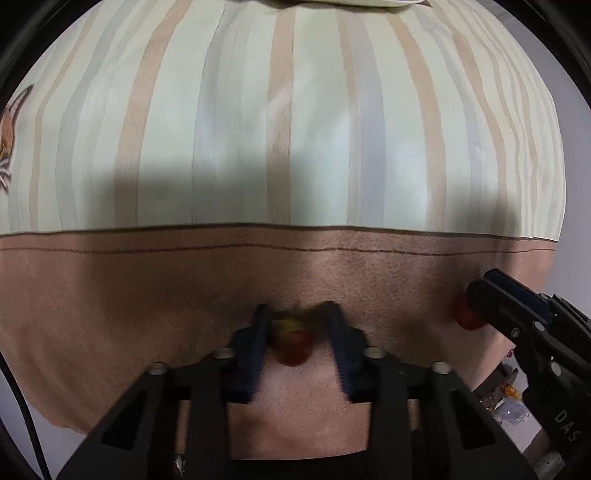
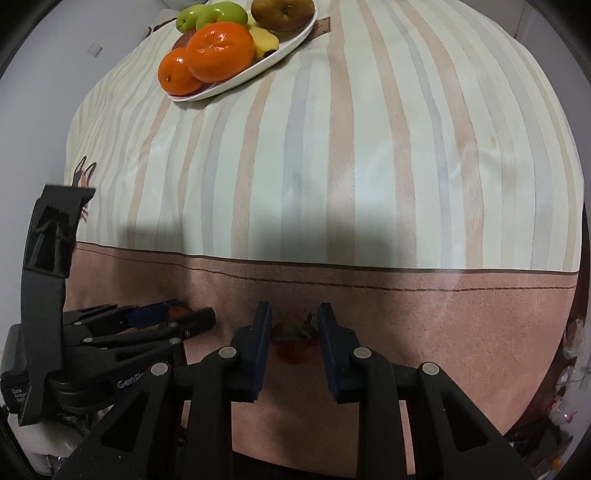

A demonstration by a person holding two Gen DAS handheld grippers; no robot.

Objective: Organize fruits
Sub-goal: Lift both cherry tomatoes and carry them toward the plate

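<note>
In the left wrist view my left gripper [image 1: 295, 314] points down at the pink border of the cloth, shut on a small red strawberry [image 1: 291, 350] with a blurred green-yellow top. To its right, my right gripper [image 1: 476, 295] covers most of a second red strawberry [image 1: 463, 315]. In the right wrist view that gripper [image 2: 294, 310] is shut on this strawberry [image 2: 295, 347], whose dark leaves point upward between the pads. At the left, the left gripper [image 2: 192, 312] shows a bit of red fruit [image 2: 179, 312] at its tips.
A white plate [image 2: 236, 83] at the far left of the striped tablecloth [image 2: 332, 166] holds two oranges [image 2: 218, 50], green apples [image 2: 207, 14], a brown pear [image 2: 282, 13] and a yellow fruit. The cloth's edge drops off at right, with clutter [image 2: 569, 387] below.
</note>
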